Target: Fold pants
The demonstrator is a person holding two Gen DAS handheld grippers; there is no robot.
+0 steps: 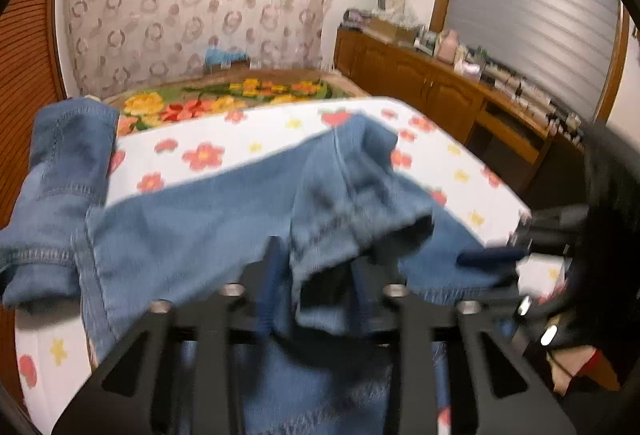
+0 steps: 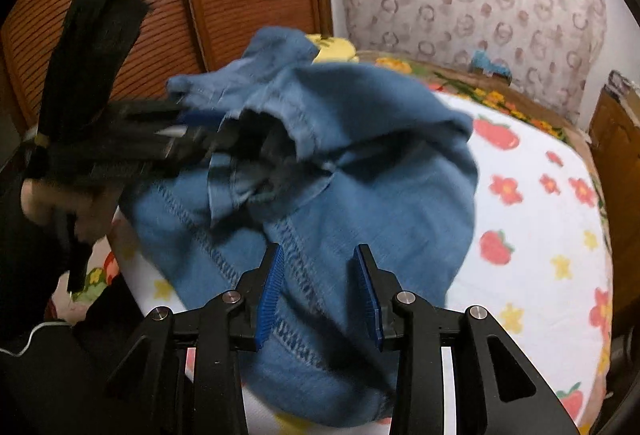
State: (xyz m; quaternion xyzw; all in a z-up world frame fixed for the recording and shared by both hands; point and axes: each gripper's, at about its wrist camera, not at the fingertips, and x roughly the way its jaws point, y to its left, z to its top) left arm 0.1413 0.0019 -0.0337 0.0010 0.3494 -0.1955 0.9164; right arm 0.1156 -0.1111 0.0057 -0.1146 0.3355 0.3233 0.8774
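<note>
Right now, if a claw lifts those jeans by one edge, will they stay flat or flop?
Probably flop: the denim jeans already bunch and sag where the left claw grips a fold. They look fairly heavy, with thick stitched seams. Likely not slippery on the flowered sheet.

Flower-print bed point(image 2: 540, 235) carries rumpled blue denim pants point(image 2: 380, 195).

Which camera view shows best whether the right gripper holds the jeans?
The right wrist view: the right gripper shows both blue pads apart, the jeans lying between them unpinched. The left wrist view shows that gripper only blurred at the edge.
</note>
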